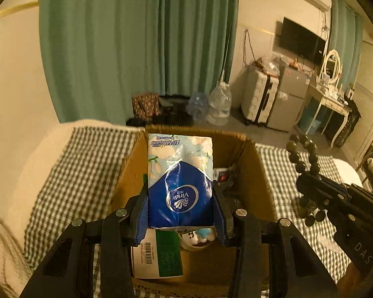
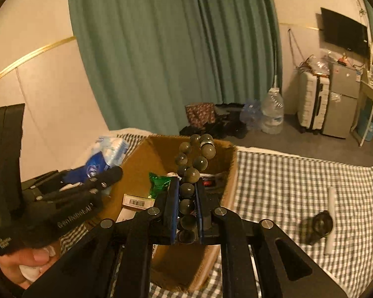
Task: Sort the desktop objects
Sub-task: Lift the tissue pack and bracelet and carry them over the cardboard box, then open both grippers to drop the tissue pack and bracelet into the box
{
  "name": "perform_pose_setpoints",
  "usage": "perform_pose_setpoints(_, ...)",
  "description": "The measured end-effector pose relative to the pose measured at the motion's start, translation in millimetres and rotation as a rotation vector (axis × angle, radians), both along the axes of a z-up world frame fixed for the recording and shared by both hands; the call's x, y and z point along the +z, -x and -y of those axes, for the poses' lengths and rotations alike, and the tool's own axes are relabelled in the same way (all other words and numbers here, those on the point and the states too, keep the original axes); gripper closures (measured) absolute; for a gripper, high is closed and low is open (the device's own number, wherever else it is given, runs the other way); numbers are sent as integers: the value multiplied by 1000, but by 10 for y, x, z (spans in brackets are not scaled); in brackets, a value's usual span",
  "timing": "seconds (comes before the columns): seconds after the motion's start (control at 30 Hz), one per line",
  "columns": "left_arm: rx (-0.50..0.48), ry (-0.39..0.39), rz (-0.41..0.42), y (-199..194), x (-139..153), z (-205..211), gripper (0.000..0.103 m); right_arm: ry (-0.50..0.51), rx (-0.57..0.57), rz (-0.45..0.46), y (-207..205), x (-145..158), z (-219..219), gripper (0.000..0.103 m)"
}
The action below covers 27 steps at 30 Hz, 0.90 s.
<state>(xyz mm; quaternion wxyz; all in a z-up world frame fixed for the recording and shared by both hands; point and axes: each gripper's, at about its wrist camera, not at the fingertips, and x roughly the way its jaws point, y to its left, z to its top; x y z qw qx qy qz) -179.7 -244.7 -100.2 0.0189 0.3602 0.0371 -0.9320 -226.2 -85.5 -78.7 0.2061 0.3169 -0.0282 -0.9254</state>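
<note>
Left claw (image 1: 180, 213) pinching a Vinda tissue pack (image 1: 180, 181) by its sides, blue pads pressed into the wrapper. The pack hangs over the open cardboard box (image 1: 258, 173), not yet released.

Right claw (image 2: 187, 213) pressed together on a string of dark beads (image 2: 193, 164); the loop stands up from the pads toward 12 o'clock, above the same box. In the left wrist view this claw and its beads show at 3 o'clock.

Already in the box: a white and green carton with a barcode (image 1: 159, 255), a green packet (image 2: 159, 183), a small round white thing with a face (image 1: 198, 238), and something dark with a red switch (image 2: 208, 182) at the far wall.

Left outside, on the checked bedcover (image 2: 298, 178) at 4 o'clock in the right wrist view: a dark round object (image 2: 320, 224), kind unclear, and a pale slim cylinder (image 2: 331, 221) just beside it.

Judgement: task well advanced. Two items are held over the box awaiting drop; at least two more remain on the bedcover.
</note>
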Motion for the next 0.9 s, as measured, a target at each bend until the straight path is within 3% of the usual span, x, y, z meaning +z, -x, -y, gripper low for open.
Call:
perform_pose_setpoints(0.5,17,29,178,439,-746,129,58,-37,83,143,643,-628,307,92)
perform_pose_setpoints(0.7,22,16,195,496,-767,140,58,-79,100,191,721,-830,397,92)
perform_pose_setpoints(0.9,45,30,205,471,-739,140,53,-86,96,196,705,-824,396,91)
